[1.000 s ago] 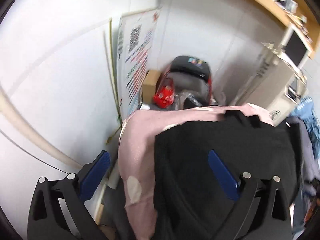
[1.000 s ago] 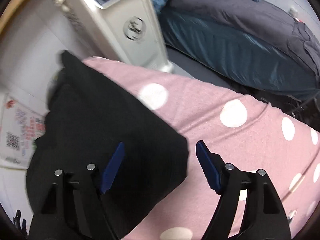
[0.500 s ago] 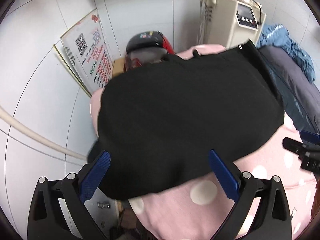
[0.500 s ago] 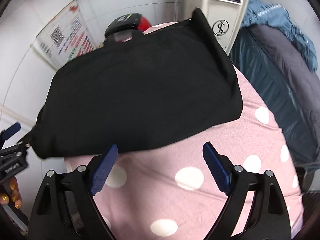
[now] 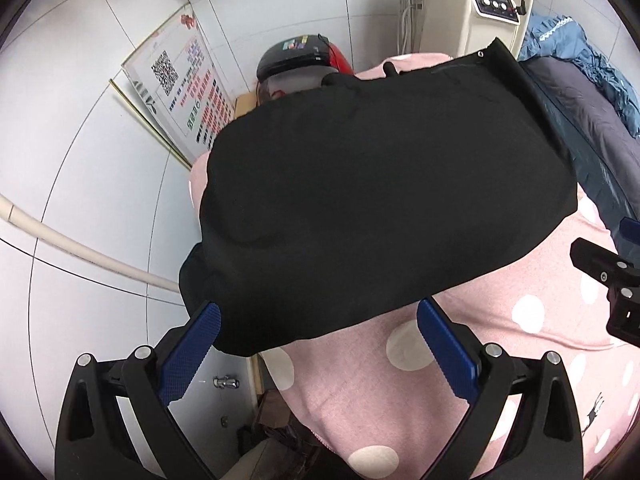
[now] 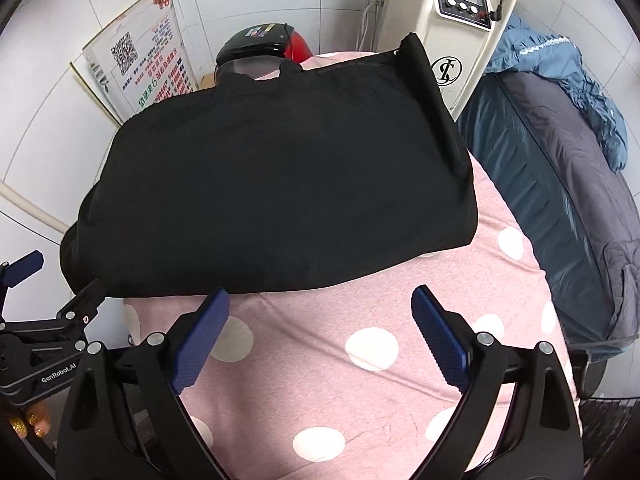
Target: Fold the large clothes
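Black garment (image 6: 276,184) lies folded crosswise on the pink dotted cover (image 6: 360,380), straight ahead of both grippers; left gripper (image 5: 320,344) sits nearest its overhanging corner, right gripper (image 6: 320,332) short of the hem, jaws apart, empty.

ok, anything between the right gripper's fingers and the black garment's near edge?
Only bare pink polka-dot sheet, seen in the right wrist view. The right gripper is open and holds nothing; the black garment lies just ahead of its fingertips.

Black garment (image 5: 372,184) lies folded on the pink polka-dot cover (image 5: 500,344), its near-left corner overhanging the edge at 8 o'clock. Left gripper (image 5: 318,354) is spread wide and empty, just below the garment's near hem. Right gripper (image 5: 612,280) enters at 3 o'clock.
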Action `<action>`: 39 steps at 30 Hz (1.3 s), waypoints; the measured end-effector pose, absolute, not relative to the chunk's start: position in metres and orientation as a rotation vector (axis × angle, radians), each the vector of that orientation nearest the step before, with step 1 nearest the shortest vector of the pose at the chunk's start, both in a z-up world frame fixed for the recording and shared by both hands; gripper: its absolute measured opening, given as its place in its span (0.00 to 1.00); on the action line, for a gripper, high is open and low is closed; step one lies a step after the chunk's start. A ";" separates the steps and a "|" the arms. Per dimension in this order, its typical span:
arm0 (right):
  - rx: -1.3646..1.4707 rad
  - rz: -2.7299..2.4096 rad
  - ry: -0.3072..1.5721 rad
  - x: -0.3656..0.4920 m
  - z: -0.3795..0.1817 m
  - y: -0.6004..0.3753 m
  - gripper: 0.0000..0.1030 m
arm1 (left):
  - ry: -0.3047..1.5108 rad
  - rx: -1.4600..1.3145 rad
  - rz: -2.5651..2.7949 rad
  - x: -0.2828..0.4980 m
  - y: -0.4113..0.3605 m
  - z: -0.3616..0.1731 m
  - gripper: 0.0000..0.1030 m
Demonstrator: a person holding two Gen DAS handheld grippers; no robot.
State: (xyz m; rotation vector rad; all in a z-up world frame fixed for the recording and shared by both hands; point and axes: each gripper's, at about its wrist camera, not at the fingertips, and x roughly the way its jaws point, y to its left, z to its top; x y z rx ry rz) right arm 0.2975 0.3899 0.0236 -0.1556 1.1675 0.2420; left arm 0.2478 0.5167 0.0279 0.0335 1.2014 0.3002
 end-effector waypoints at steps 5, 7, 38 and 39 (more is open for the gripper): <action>-0.200 0.235 1.177 0.301 0.021 0.398 0.89 | 1.216 0.033 0.299 0.250 0.515 0.024 0.94; -0.201 0.234 1.183 0.302 0.019 0.399 0.89 | 1.216 0.023 0.292 0.251 0.516 0.023 0.94; -0.233 0.240 1.203 0.304 0.013 0.404 0.89 | 1.259 0.031 0.339 0.253 0.521 0.010 0.94; -0.234 0.240 1.202 0.304 0.013 0.404 0.89 | 1.261 0.028 0.340 0.253 0.522 0.010 0.94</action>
